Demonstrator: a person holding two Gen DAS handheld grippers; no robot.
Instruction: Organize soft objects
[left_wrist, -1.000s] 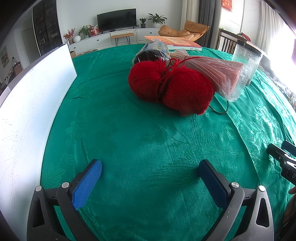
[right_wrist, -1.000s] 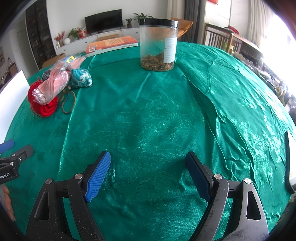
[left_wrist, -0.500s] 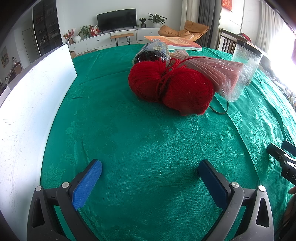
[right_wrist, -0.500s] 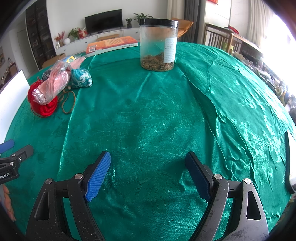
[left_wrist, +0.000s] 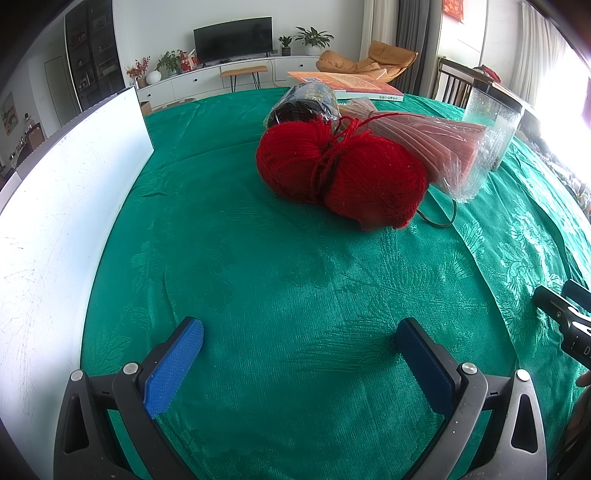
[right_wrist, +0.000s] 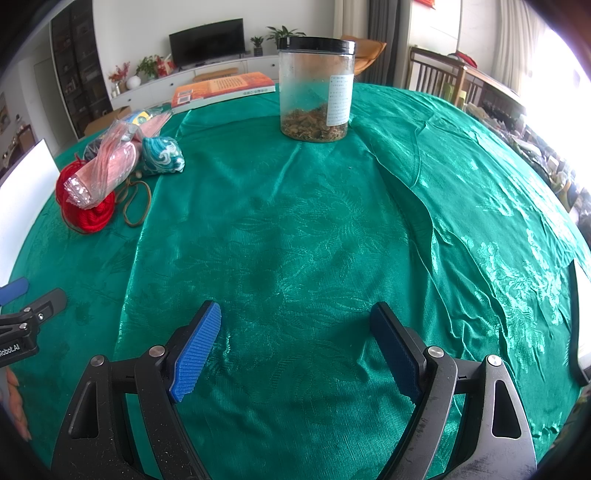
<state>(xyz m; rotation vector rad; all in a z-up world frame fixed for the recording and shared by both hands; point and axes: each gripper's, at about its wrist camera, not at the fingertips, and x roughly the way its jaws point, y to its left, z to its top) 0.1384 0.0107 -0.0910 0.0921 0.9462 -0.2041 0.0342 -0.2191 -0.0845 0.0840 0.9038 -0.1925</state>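
Observation:
A red yarn ball (left_wrist: 343, 173) lies on the green tablecloth (left_wrist: 258, 266), ahead of my left gripper (left_wrist: 300, 334), which stands open and empty. Behind the yarn lie a pink bundle in clear plastic (left_wrist: 436, 144) and a dark wrapped roll (left_wrist: 304, 105). In the right wrist view the same red yarn (right_wrist: 86, 206) and pink bundle (right_wrist: 107, 170) sit far left, with a teal patterned pouch (right_wrist: 162, 155) beside them. My right gripper (right_wrist: 295, 325) is open over bare cloth, far from them.
A white board (left_wrist: 62, 206) stands along the left edge. A clear jar with a black lid (right_wrist: 316, 88) stands at the back, an orange book (right_wrist: 221, 86) behind it. A brown cord loop (right_wrist: 135, 206) lies by the yarn. Chairs stand beyond the table at right.

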